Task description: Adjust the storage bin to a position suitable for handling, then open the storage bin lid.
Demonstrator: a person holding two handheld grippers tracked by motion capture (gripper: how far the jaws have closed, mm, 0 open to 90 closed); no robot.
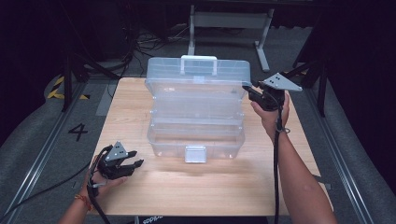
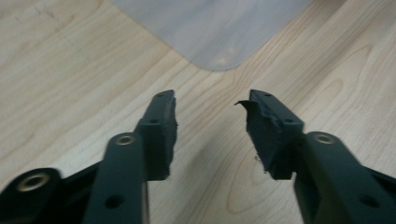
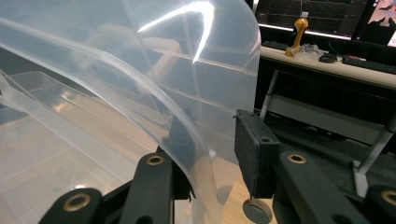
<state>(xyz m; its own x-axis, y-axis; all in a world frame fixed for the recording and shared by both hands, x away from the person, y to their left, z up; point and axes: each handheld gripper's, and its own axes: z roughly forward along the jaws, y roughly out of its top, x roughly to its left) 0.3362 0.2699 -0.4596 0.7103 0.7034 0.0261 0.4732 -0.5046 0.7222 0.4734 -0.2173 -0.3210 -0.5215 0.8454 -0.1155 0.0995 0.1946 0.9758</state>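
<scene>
In the high view, a big clear plastic box [image 1: 196,116] is seen in the middle of the wooden desk [image 1: 205,186], with its lid [image 1: 198,77] tipped up at the back and a white handle [image 1: 199,59] on top. The right tongs [image 1: 254,93] are held up at the right edge of the lid, by its corner. The left tongs [image 1: 133,158] are rested low on the desk, near the front left corner of the box but apart from it, and their jaws are spread wide with nothing between them. In the left gripper view, the left tongs [image 2: 210,126] are shown wide over bare wood, and one rounded corner of the box [image 2: 215,32] is seen just ahead, not touched. In the right gripper view, the thin curved edge of the lid [image 3: 177,126] is seen passing between the two jaws of the right tongs [image 3: 212,140]; a gap is left on the right side, so the lid is framed but not yet squeezed. The lid is probably being moved by that edge. For this to be done well, the edge should be kept deep between the jaws, and the lid should be swung slowly about its back hinge so that the thin plastic is not bent. The box could be steadied at the front by the left tongs if it slides.
</scene>
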